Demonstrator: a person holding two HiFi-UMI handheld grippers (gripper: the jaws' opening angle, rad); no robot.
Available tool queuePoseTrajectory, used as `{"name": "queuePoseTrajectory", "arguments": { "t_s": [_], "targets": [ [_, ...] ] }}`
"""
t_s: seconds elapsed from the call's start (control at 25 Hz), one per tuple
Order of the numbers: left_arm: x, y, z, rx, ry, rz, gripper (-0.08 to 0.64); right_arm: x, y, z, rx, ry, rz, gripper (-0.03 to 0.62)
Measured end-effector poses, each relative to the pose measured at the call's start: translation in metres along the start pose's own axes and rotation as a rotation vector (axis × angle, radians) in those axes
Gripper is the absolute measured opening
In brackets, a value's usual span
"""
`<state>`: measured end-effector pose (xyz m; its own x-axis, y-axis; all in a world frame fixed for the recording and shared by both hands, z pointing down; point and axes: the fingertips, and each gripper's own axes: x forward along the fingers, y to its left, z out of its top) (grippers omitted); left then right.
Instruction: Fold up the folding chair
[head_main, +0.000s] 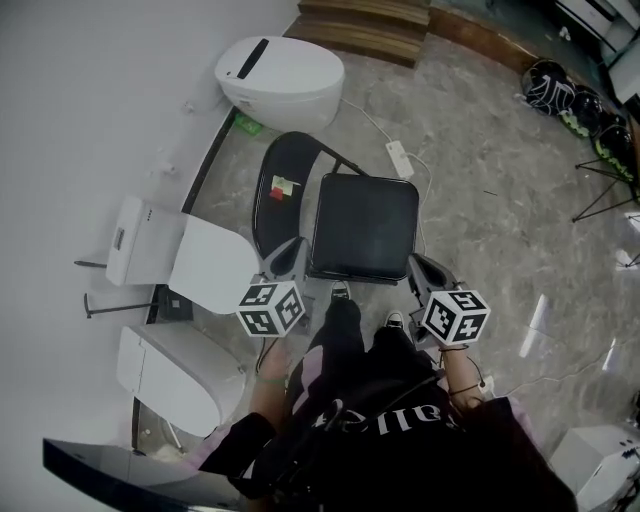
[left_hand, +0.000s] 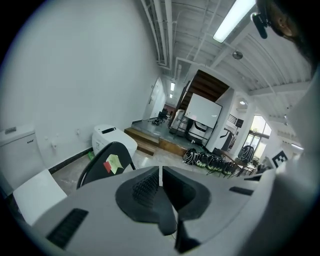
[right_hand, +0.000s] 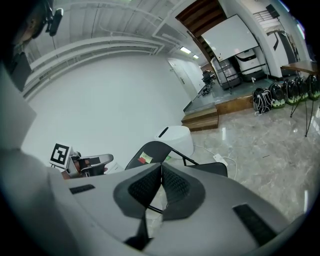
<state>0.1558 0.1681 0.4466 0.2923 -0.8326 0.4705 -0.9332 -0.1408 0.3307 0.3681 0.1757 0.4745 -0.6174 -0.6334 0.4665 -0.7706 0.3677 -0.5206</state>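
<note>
One chair: the folding chair (head_main: 365, 228) stands open on the floor, just ahead of both grippers and between them. Nothing is folded yet.
Seat: a dark square pad with rounded corners, lying level, its front edge nearest the gripper tips.
Backrest: a dark curved panel (head_main: 276, 165) beyond the left gripper, on a thin black tube frame, with red and green sticky notes (head_main: 283, 188) on it.
Left gripper (head_main: 289, 256): jaws pressed together and empty, the tip near the seat's front left corner. I see no contact.
Right gripper (head_main: 424, 270): also closed on nothing, just beside the seat's front right corner.
Step in hand: the approach, I'd say. Both tips are lined up on the seat and no grip has been taken.
Doing it well: part the jaws before reaching in. Pinch the seat's front edge with one gripper, steady the backrest with the other, then swing the seat up toward the backrest.
Watch for: the light frame probably skates on this polished floor. The person's shoes (head_main: 341, 292) sit close under the front edge, so keep them clear.
Around: a white toilet (head_main: 280, 75) sits beyond the backrest and a power strip (head_main: 400, 158) beyond the seat.
</note>
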Motion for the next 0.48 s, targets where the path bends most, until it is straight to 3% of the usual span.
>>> {"name": "queuePoseTrajectory", "arguments": {
  "t_s": [0.08,0.2,0.28,0.48],
  "targets": [
    [0.009,0.03,0.012,-0.018,0.009,-0.006,0.008,0.019,0.004,0.005,0.015,-0.004,-0.026,0.014],
    [0.025,0.073,0.025,-0.039,0.051,-0.051,0.114,0.049,0.014,0.005,0.052,0.002,-0.044,0.014],
    [0.037,0.1,0.031,-0.005,0.089,-0.062,0.148,0.067,0.021,0.003,0.067,0.009,-0.053,0.014],
    [0.064,0.16,0.031,0.065,0.176,-0.026,0.156,0.094,0.033,-0.006,0.07,0.035,-0.088,0.014]
  ]
}}
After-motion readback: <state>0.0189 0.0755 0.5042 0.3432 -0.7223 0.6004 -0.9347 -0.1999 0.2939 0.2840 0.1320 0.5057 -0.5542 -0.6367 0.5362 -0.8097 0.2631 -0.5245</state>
